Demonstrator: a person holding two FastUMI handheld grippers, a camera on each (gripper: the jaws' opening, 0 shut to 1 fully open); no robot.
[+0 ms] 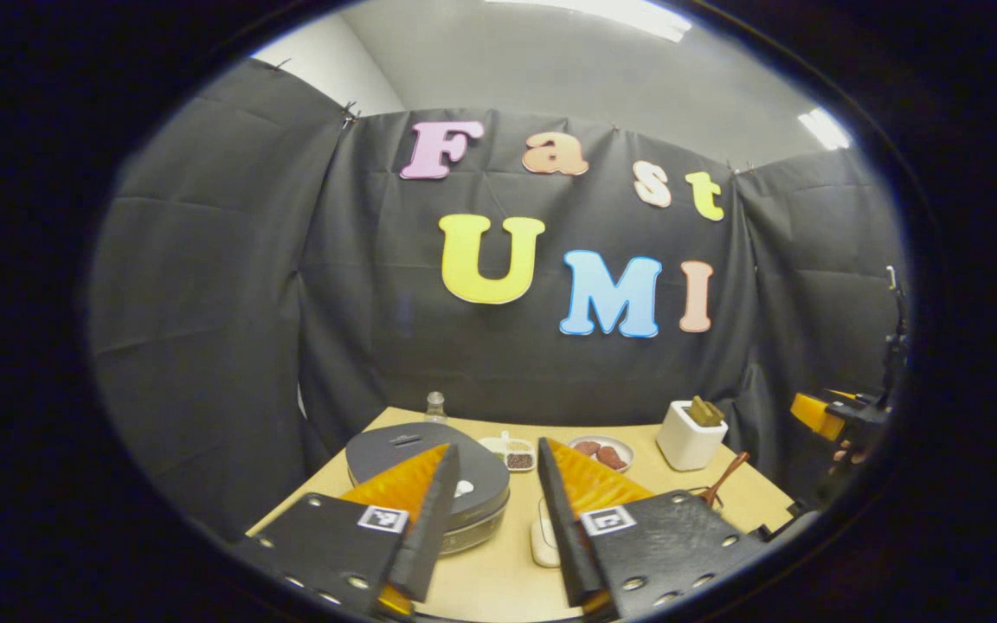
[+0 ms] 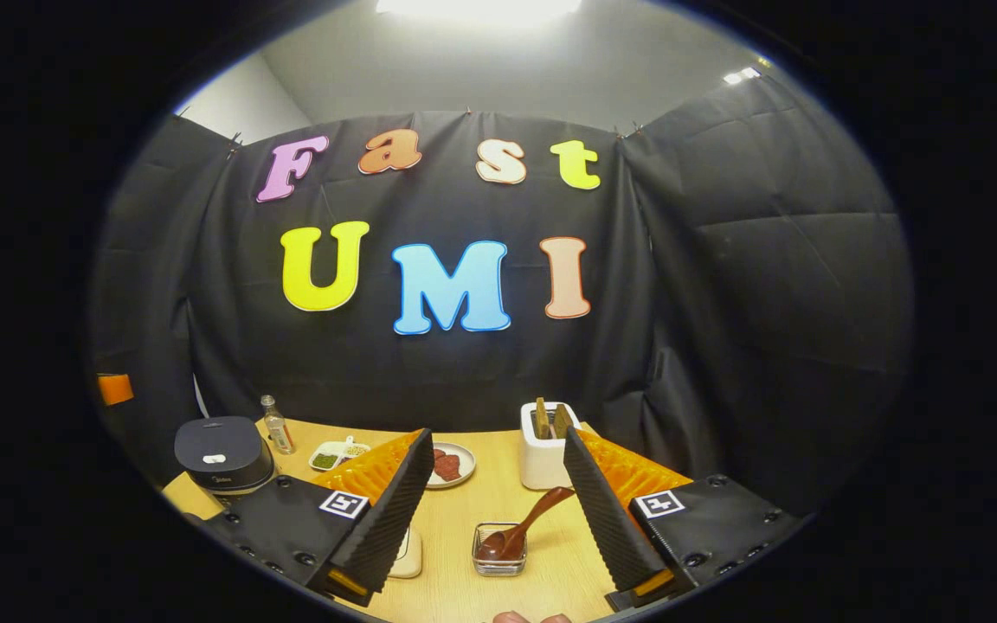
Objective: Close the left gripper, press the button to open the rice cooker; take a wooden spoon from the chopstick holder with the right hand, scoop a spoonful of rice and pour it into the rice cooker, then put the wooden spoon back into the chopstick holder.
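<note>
On the table (image 2: pixel 464 519), both tools wait with fingers spread.
Left hand-held gripper (image 1: pixel 498 510) is open above the closed rice cooker (image 1: pixel 429 472); right hand-held gripper (image 2: pixel 498 510) is open, holding nothing. Wooden spoon (image 2: pixel 520 528) leans in a small glass dish (image 2: pixel 498 558), near the white chopstick holder (image 2: pixel 542 459).

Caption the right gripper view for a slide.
Open right gripper above a brown wooden spoon resting in a small clear glass dish, white chopstick holder behind.

Both views high above table (image 1: pixel 498 571), facing back wall; share rice cooker (image 2: pixel 223 454).
</note>
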